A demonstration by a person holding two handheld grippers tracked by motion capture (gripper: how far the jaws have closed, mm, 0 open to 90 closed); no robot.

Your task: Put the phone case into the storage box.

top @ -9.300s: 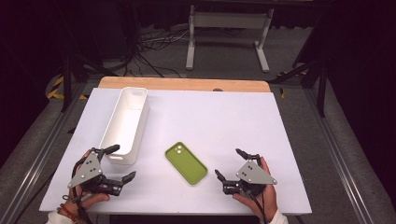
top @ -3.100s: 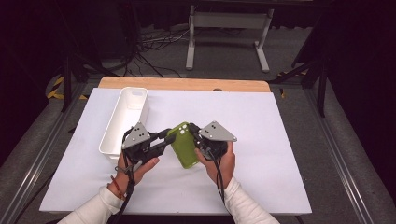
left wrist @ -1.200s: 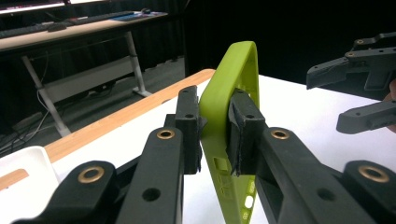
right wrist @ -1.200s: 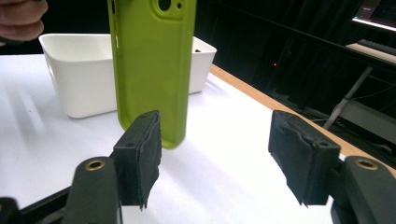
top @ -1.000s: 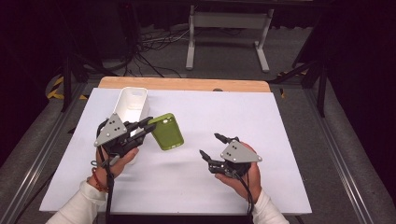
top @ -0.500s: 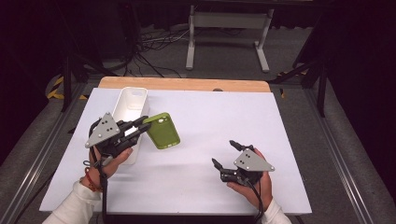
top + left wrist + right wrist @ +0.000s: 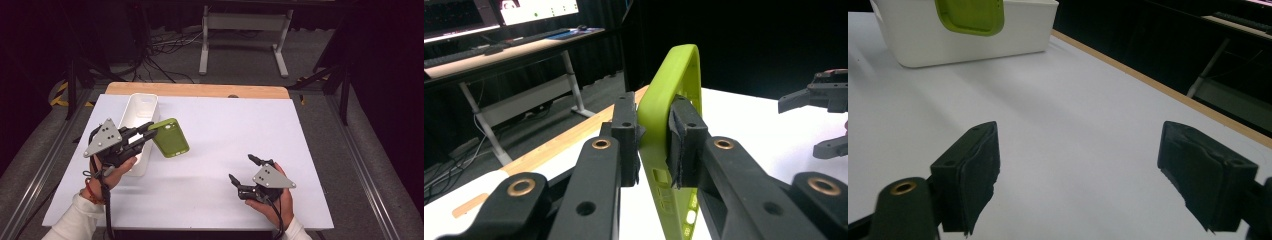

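Tongs in our left hand [image 7: 148, 131] pinch the near edge of the green phone case [image 7: 170, 137], holding it in the air just right of the white bin [image 7: 141, 107] at the far left of the surface [image 7: 240, 130]. We judge the step is to carry it left over the bin and lower it in before letting go. Our right tongs [image 7: 244, 169], jaws just spread wide with nothing between them, should stay low at the near right, well apart.

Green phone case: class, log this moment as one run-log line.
left gripper: shut on green phone case, beside white bin | right gripper: open, empty, low over table | step: case not yet binned
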